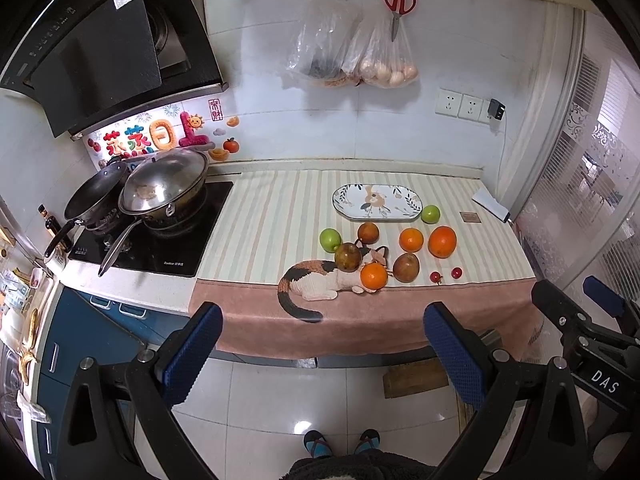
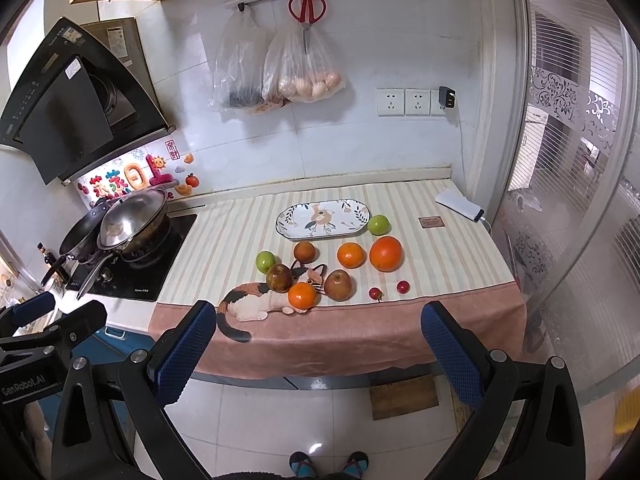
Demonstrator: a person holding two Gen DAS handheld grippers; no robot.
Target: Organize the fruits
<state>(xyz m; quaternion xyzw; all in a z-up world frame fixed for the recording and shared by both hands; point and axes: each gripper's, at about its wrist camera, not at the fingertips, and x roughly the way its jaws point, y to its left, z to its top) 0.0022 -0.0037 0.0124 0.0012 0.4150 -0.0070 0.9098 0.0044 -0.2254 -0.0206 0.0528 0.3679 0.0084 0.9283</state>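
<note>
Fruit lies loose on a striped cloth [image 1: 276, 216] over the counter: three oranges, the largest [image 1: 442, 241] [image 2: 385, 254] at the right, two green apples [image 1: 330, 239] [image 2: 378, 224], three brownish fruits [image 1: 405, 267] [image 2: 338, 285] and two small red ones [image 1: 436, 277] [image 2: 403, 287]. An oval patterned plate [image 1: 344, 206] [image 2: 286, 226] sits behind them with nothing on it. My left gripper [image 1: 323, 322] and right gripper [image 2: 319, 318] both hang open in front of the counter edge, above the floor, holding nothing.
A hob [image 1: 156, 248] with a lidded wok [image 1: 164, 188] and a pan takes the counter's left. Bags and red scissors [image 1: 399, 0] hang on the wall. A white device [image 2: 459, 204] lies at the back right beside a glass door. The person's feet [image 1: 340, 442] stand on the tiled floor.
</note>
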